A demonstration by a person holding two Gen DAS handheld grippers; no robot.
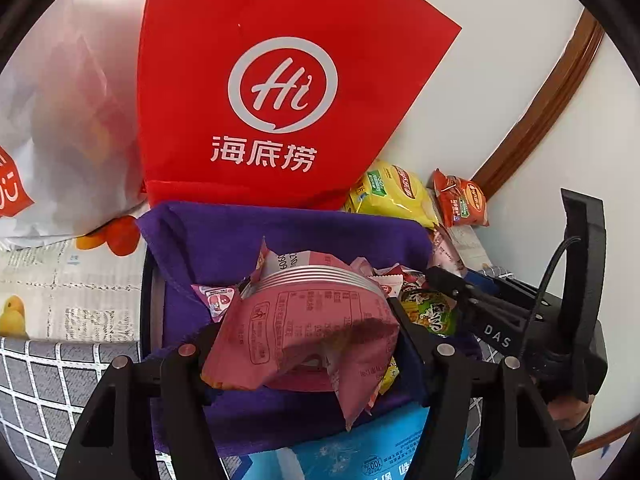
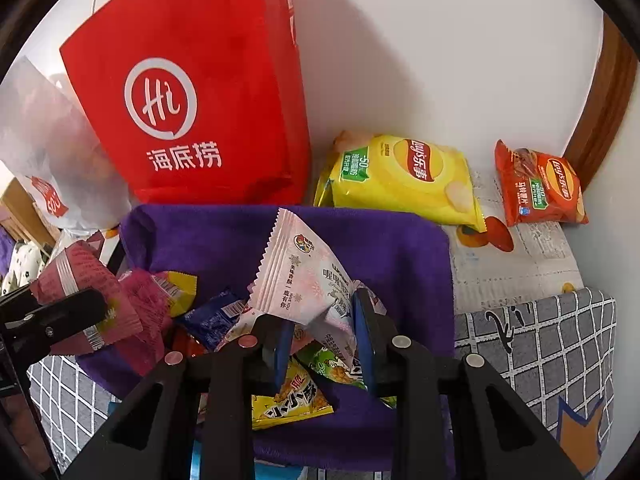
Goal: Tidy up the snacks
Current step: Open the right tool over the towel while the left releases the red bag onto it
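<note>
My left gripper [image 1: 308,344] is shut on a pink snack packet [image 1: 312,328] and holds it over a container lined with a purple cloth [image 1: 224,236]. The same packet shows at the left of the right wrist view [image 2: 76,292]. My right gripper [image 2: 324,340] is shut on a white and pink snack packet [image 2: 304,276] above the same purple cloth [image 2: 384,248]. Several small snack packets lie in the lined container, among them a yellow one [image 2: 292,400], a blue one [image 2: 212,320] and a green one [image 1: 430,314].
A red Haidilao bag [image 1: 280,80] stands behind the container against a white wall, with a white plastic bag [image 1: 60,128] to its left. A yellow Lay's chip bag [image 2: 404,180] and an orange Lay's bag [image 2: 540,188] lie at the back right. A grey checked cloth [image 2: 540,344] covers the surface.
</note>
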